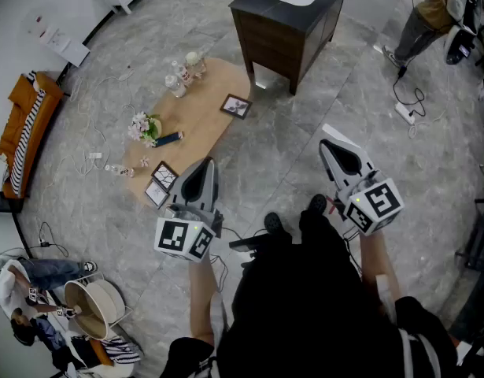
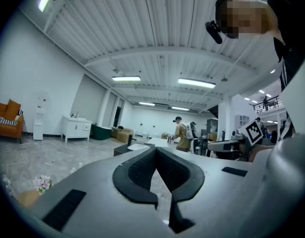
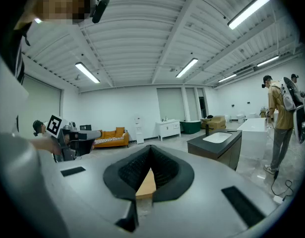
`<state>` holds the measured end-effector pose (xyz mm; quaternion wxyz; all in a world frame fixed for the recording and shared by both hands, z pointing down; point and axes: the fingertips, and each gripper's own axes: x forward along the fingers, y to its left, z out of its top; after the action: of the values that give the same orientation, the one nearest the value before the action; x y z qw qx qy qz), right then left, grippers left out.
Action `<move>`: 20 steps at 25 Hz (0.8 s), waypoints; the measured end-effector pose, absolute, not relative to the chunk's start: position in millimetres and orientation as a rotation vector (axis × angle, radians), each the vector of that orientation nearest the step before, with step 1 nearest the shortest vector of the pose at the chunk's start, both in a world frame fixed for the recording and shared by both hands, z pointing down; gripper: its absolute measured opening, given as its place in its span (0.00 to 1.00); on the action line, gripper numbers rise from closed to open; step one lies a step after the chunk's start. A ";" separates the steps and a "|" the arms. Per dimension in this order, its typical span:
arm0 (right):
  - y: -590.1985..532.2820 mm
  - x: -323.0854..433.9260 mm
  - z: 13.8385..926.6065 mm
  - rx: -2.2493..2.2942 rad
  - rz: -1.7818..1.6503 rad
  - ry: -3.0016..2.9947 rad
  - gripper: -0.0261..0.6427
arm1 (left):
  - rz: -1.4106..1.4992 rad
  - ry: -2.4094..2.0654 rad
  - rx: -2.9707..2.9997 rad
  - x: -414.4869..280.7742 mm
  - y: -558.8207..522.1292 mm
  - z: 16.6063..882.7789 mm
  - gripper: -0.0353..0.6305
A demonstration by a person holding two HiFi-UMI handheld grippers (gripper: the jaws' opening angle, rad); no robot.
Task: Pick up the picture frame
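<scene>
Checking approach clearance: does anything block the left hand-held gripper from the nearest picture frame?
Nothing visible does: the left hand-held gripper, jaws shut, hangs just right of the dark square picture frame lying at the oval wooden table's near end.

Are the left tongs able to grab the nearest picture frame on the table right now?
Probably not yet. The left tongs are shut and point level, well above the picture frame on the low table. Nothing seems to block them; they would need to open and dip down.

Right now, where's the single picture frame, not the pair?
Head view, upper centre: the picture frame lies by the right edge of the wooden table, at the end nearest the dark cabinet.
</scene>
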<state>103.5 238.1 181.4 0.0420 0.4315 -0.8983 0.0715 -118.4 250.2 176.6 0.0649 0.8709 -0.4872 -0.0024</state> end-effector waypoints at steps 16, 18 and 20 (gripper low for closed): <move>244.5 112.8 179.4 1.404 0.253 -2.786 0.06 | 0.012 -1.423 2.621 -103.4 245.0 185.7 0.08; 242.6 116.5 182.7 1.425 0.254 -2.760 0.06 | 0.014 -1.416 2.614 -103.2 242.1 188.4 0.08; 239.8 120.7 184.6 1.439 0.267 -2.749 0.06 | 0.014 -1.413 2.602 -102.7 238.5 191.2 0.07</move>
<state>120.7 239.8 184.6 0.0138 0.4620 -0.8826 0.0858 -102.7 238.5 191.2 0.0903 0.8752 -0.4752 0.0048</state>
